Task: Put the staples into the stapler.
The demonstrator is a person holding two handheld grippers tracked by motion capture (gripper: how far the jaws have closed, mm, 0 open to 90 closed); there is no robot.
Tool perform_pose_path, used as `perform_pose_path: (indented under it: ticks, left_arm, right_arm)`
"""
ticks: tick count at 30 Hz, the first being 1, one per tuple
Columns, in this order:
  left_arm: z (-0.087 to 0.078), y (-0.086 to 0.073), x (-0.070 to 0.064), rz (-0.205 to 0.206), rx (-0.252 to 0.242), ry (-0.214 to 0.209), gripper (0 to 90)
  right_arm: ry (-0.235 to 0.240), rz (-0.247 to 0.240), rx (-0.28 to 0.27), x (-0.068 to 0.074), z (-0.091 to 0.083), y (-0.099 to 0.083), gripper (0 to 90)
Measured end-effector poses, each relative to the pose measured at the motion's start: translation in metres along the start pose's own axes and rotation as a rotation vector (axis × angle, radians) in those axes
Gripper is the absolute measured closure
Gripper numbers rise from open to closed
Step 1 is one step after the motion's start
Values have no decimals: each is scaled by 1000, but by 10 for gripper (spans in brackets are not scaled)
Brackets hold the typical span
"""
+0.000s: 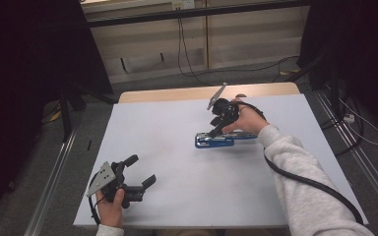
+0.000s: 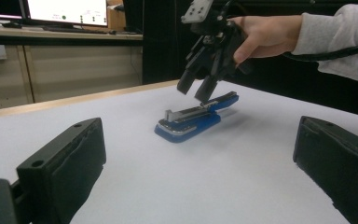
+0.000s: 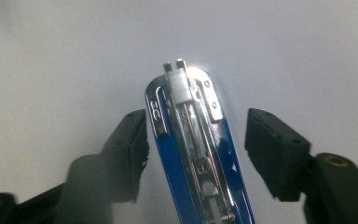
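A blue stapler lies on the white table right of centre, its metal staple channel exposed along the top. In the right gripper view the stapler runs up between the jaws, with a gap on each side. My right gripper hangs open just above it, tilted down from the far side. In the left gripper view the stapler sits ahead, the right gripper over its rear half. My left gripper rests open near the front left corner, nothing between its jaws.
The table's wooden far edge borders a grey floor with trailing cables. Metal rails run along both sides of the table. A lit monitor stands on a shelf far behind. Bare table surface lies between the two grippers.
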State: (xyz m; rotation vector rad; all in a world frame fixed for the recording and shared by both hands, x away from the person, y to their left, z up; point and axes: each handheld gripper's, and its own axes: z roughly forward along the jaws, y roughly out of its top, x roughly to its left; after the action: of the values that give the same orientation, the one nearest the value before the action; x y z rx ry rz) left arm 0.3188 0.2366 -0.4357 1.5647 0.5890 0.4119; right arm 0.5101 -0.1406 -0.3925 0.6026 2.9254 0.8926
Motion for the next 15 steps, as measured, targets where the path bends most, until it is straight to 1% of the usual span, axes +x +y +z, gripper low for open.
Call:
perform_pose_path:
  ticks: [1, 2, 3, 4, 5, 6, 7, 8, 9, 10, 11, 12, 13, 14, 15]
  left_arm:
    - [1, 0, 0, -8, 4, -12, 23]
    - [3, 0, -1, -14, 14, -14, 24]
    - [4, 1, -1, -3, 20, -16, 23]
    - [4, 1, -1, -3, 20, -16, 23]
    - [4, 1, -1, -7, 22, -19, 23]
    - [6, 2, -1, -11, 21, -30, 22]
    - [6, 2, -1, -11, 21, -30, 22]
    - [7, 2, -1, -18, 22, -29, 22]
    - [8, 2, -2, -28, 20, -36, 22]
    - [10, 2, -2, -24, 29, -39, 22]
    - [10, 2, -2, -24, 29, -39, 22]
    - [11, 2, -3, -26, 34, -37, 22]
    - [12, 3, -3, -21, 34, -39, 22]
    - [14, 3, -3, -27, 40, -33, 22]
    - [14, 3, -3, -27, 40, -33, 22]
  right_arm:
    - [-20, 17, -6, -1, -2, -4, 332]
    - [-32, 36, -10, -1, -3, -7, 319]
    - [-31, 45, -14, -1, -5, -11, 309]
    - [-31, 45, -14, -1, -5, -11, 309]
    - [-41, 55, -19, -1, -6, -15, 288]
    - [-47, 81, -44, -2, -8, -23, 249]
    - [-47, 81, -44, -2, -8, -23, 249]
    - [-47, 94, -55, -3, -10, -28, 237]
    - [-73, 123, -77, -3, -11, -36, 194]
    - [-72, 135, -85, -3, -12, -40, 192]
    - [-72, 135, -85, -3, -12, -40, 192]
    - [-88, 148, -93, -2, -14, -49, 159]
    - [-88, 148, -93, -2, -14, -49, 159]
    - [-100, 168, -104, 0, -17, -56, 157]
    - [-100, 168, -104, 0, -17, -56, 157]
